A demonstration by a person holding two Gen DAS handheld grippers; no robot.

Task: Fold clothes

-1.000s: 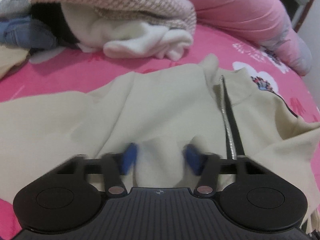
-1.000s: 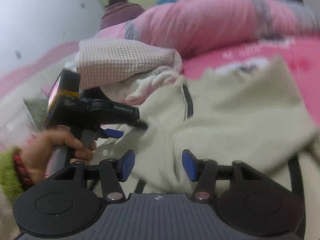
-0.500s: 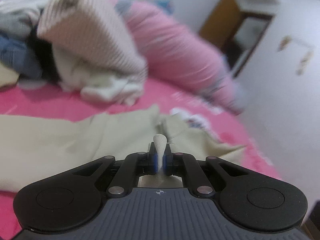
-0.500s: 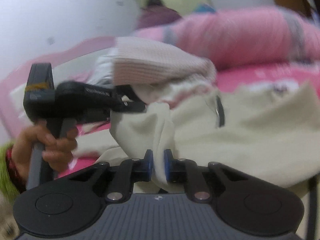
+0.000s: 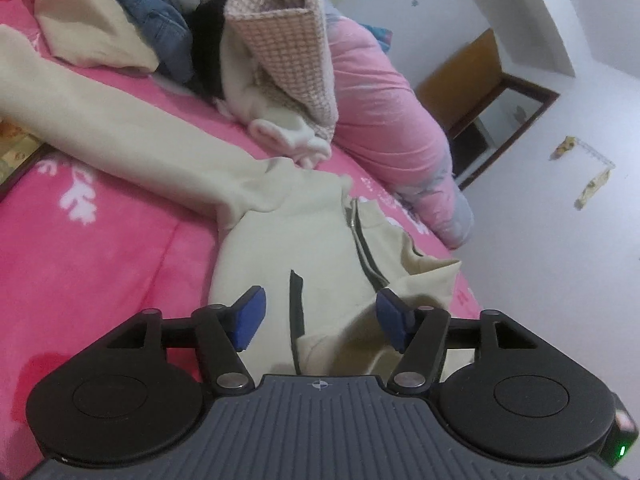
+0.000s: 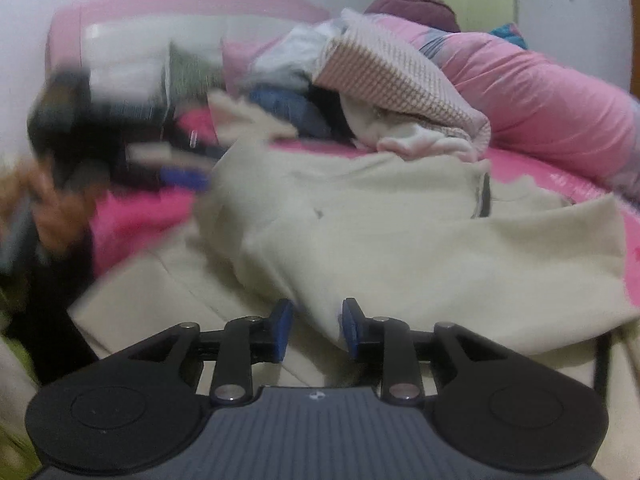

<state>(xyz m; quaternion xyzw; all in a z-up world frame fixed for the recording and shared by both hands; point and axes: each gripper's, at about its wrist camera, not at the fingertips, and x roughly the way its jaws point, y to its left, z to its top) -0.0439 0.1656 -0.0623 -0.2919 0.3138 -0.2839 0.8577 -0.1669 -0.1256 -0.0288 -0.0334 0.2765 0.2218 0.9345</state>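
Both the left gripper (image 5: 318, 322) and right gripper (image 6: 315, 330) are opening, letting the folded jacket (image 5: 304, 240) go; next, grab its sleeve (image 5: 120, 136).

**Rig appearance, both wrist views**

Left gripper (image 5: 318, 322): black linkage arms, blue pads on the fingers (image 5: 248, 318), silver pivot screws, two round black discs flanking a ribbed grey body with a small crosshair mark. A green indicator lamp glowed at its lower right edge.

Right gripper (image 6: 314, 330): same build, blue pads, silver screws.

Left hand (image 6: 48, 216) was blurred; sleeve detail unreadable.
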